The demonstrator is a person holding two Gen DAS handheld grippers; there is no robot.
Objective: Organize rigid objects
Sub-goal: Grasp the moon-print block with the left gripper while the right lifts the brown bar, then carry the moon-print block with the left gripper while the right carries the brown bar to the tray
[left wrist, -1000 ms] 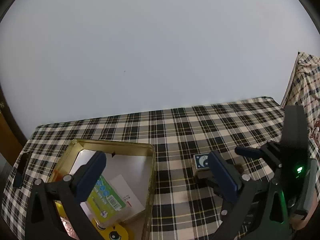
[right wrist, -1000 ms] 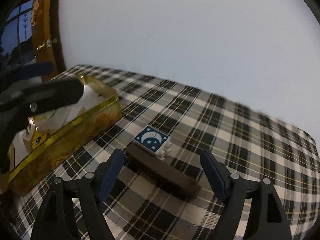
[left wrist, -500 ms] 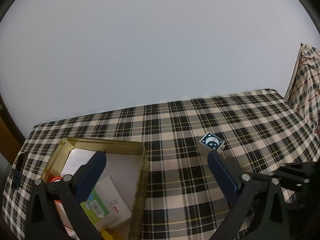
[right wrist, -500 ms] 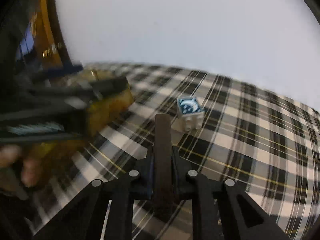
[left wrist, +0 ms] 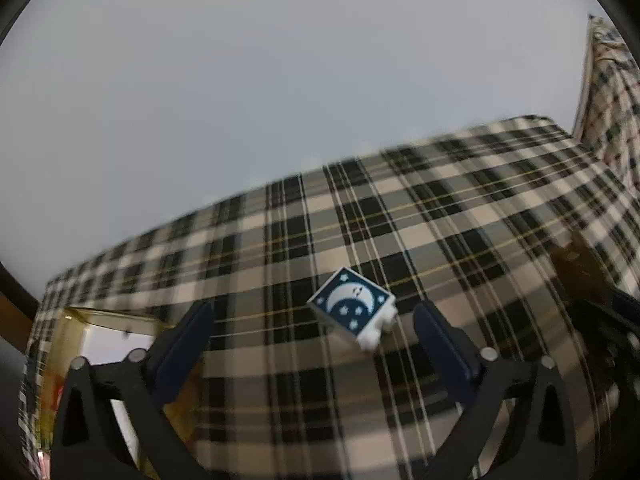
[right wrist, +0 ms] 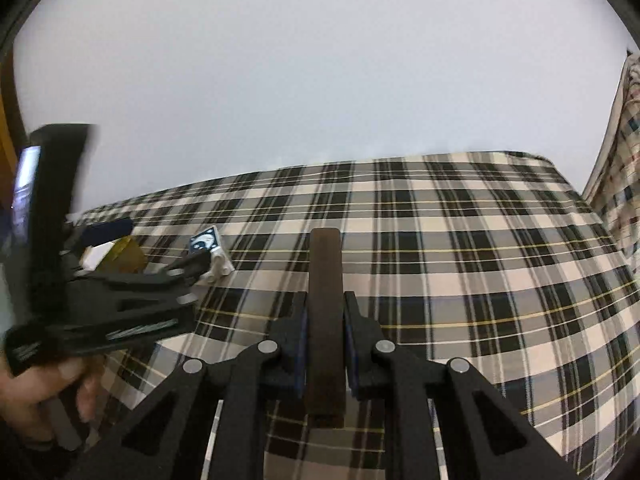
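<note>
A white block with a blue moon-and-stars top (left wrist: 354, 307) lies on the plaid tablecloth (left wrist: 440, 232). My left gripper (left wrist: 312, 344) is open, its fingers on either side of the block and just short of it. My right gripper (right wrist: 325, 320) is shut on a long dark brown bar (right wrist: 325, 280) and holds it above the cloth, pointing away from me. In the right wrist view the moon block (right wrist: 210, 250) sits at the left, partly behind the left gripper (right wrist: 120, 300). The brown bar's end (left wrist: 576, 264) shows at the right of the left wrist view.
A gold tin (left wrist: 76, 332) with white papers inside sits at the lower left of the left wrist view. A plaid-covered piece of furniture (left wrist: 612, 92) stands at the far right. A pale wall runs behind the table.
My right gripper has closed on the brown bar, lifted it and swung it to the right. My left gripper has moved right from over the tin to the moon block.
</note>
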